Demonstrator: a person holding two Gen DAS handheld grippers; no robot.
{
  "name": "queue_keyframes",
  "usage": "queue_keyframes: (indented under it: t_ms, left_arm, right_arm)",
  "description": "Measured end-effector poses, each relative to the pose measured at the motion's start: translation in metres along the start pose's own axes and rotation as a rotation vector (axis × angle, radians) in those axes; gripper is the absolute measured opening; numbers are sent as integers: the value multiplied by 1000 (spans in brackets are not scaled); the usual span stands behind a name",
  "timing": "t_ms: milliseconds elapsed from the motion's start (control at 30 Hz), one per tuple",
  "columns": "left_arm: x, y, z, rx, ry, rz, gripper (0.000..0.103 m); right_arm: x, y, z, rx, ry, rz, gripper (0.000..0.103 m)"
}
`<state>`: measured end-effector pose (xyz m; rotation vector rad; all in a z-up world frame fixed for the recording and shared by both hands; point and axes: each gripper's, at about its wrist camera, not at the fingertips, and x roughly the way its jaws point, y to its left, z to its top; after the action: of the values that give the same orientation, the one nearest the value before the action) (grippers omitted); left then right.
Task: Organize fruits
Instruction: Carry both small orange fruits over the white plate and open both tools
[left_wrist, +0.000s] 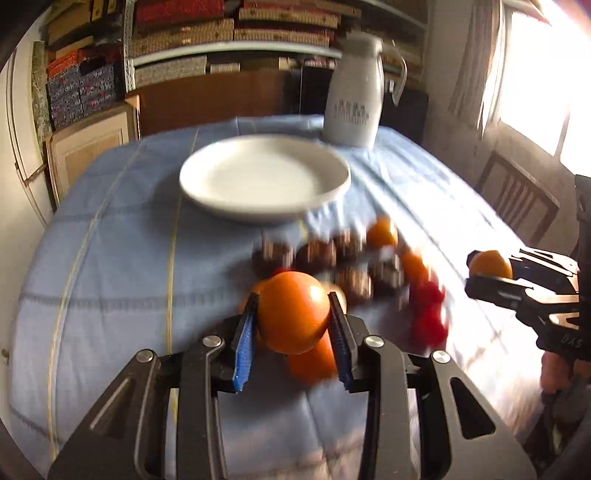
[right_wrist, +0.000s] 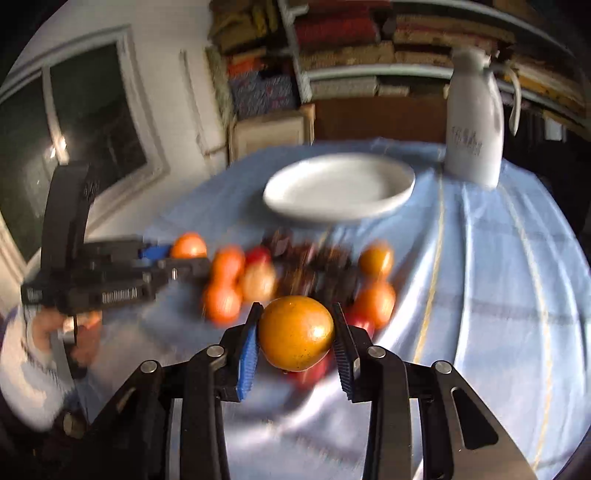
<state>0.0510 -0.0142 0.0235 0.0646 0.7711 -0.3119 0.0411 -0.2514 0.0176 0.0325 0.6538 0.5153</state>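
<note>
Fruits are what both my hands are busy with, and the relation that counts is where the wide white ceramic plate (left_wrist: 264, 177) lies from what I hold: straight ahead of both tongs, past the heap, on the pale blue cloth-covered surface (left_wrist: 110, 258). Its round dish shows nothing in it. From the left hand it sits dead ahead; from the right hand it lies ahead too, so neither is clearly nearer, though I would judge both have a short forward carry over the pile.

Behind the plate stands a tall white jug with a handle (left_wrist: 354, 96). It carries dark lettering on its belly, too blurred for me to read.

Between plate and tongs lies the loose heap of remaining fruit (left_wrist: 351, 266): orange round ones, small red ones and dark brown knobbly ones, close together and touching in places.

My left tongs (left_wrist: 293, 314) are clamped on a smooth round orange fruit (left_wrist: 293, 310), a blue pad pressed to each side, lifted clear of the heap. My right tongs (right_wrist: 295, 332) are clamped the same way on a yellower round orange fruit with small dark speckles (right_wrist: 295, 332). Both fruits are near-spherical, so no long axis matters.

On the body of my right tongs I can make out pale letters, possibly "DAS", partly cut off.
</note>
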Motion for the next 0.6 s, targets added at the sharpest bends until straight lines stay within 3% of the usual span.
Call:
queue_keyframes:
  t_ms: [133,300,500,600]
  left_arm:
    - [29,6,45,-25,-11,-6,35]
    - [82,22,81,-57,22,27,35]
    - [130,46,95,-112,70,34,35]
    - [136,50,93,-103,67,38,44]
  right_arm:
    - [38,-19,49,47,-29,-35,37]
    - [110,-39,83,98,26,-51,37]
    - [161,-53,95,145,68,-51,37]
    - [164,-63,95,204,67,4,40]
